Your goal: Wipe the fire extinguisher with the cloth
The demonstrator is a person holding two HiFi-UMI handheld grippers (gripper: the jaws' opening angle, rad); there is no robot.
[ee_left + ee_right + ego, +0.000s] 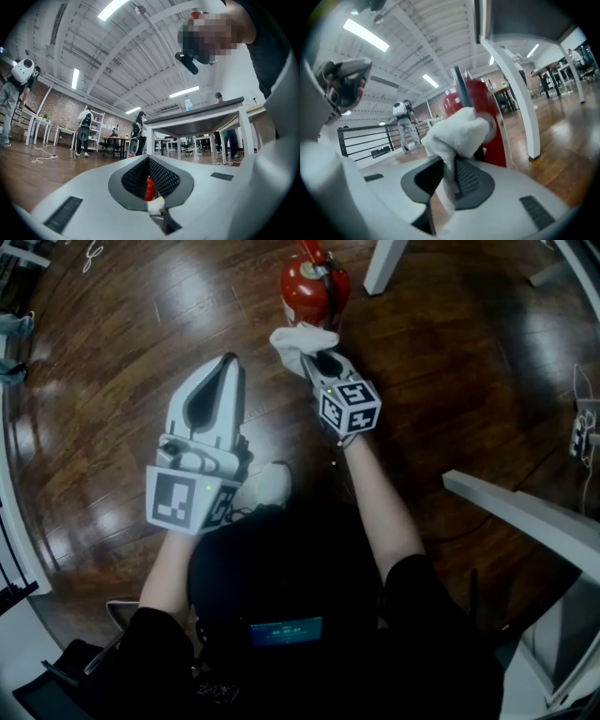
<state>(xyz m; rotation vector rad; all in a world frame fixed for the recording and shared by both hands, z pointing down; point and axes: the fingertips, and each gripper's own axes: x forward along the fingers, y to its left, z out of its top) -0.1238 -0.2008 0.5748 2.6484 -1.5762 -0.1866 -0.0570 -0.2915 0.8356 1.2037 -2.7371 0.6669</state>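
Observation:
A red fire extinguisher [314,287] stands on the wooden floor at the top centre of the head view. My right gripper [322,360] is shut on a bunched white cloth [302,341], which sits just in front of the extinguisher's body. In the right gripper view the cloth [459,133] bulges out of the shut gripper [450,173], right against the red extinguisher [490,117]. My left gripper [223,367] hangs shut and empty, lower left of the extinguisher and well apart from it. In the left gripper view its tips [148,161] meet; the extinguisher [149,188] shows below them.
A white table leg [384,266] stands just right of the extinguisher. A white desk edge [525,512] juts in at right, with cables [581,418] on the floor beyond. My shoe [267,486] is below the grippers. Other people [85,129] stand far off.

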